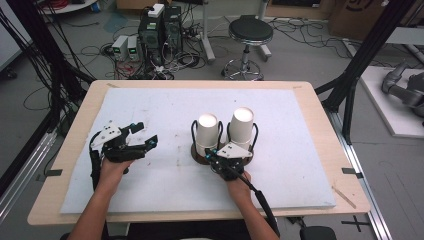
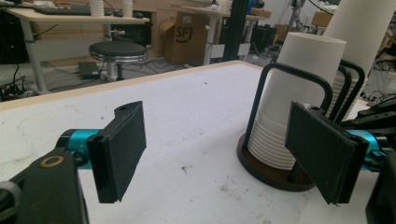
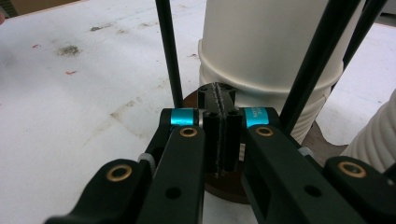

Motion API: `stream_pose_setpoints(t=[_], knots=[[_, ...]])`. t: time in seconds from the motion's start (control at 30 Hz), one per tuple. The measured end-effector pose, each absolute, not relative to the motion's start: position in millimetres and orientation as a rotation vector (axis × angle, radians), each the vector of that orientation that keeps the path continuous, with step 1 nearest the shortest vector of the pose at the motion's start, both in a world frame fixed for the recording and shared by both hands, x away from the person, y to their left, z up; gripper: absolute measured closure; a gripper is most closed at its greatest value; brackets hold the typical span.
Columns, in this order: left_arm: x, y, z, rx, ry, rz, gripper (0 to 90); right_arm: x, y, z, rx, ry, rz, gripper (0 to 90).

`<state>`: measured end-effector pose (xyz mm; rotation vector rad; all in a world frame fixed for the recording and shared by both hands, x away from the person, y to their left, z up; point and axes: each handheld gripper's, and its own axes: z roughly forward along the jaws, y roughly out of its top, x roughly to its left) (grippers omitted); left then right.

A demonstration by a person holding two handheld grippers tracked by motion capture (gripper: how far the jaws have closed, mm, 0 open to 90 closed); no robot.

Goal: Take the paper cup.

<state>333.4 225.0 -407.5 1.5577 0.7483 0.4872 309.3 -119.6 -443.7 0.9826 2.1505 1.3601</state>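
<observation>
High view is showing a person working two hand-held claws over a white-covered table (image 1: pixel 150 107), with two stacks of upturned paper cups standing in wire holders on dark round bases. The right gripper (image 1: pixel 212 155) is sitting low at the foot of the left cup stack (image 1: pixel 207 135), its jaws pressed flat together with nothing between them, as the right gripper view is making plain: the closed tips (image 3: pixel 217 100) are resting just in front of the stack's ribbed rims and the wooden base (image 3: pixel 224 186), between two upright black wires. The right cup stack (image 1: pixel 241 127) is standing just beside that claw, on its far right. The left gripper (image 1: pixel 140 136) is hovering well apart to the left, jaws spread wide and empty; in the left gripper view the nearer stack (image 2: pixel 299 93) is standing ahead and to the right, beyond the right-hand pad (image 2: pixel 322 149). These cups are looking light, thin-walled and easily crushed, and nested tightly enough that one may drag its neighbours along. The sensible hold is likely a gentle pinch across the topmost cup's upper wall, above the wire hoops, lifting straight up while the base is steadied.
</observation>
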Motion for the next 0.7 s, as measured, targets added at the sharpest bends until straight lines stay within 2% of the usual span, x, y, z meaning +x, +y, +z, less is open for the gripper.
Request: stream_pose_setpoints(t=[0.7], knots=[[359.2,158.8,-357.1,1.593,0.568,0.403,20.0,310.7,-119.2,-443.9,0.987,2.162,1.358,90.0]])
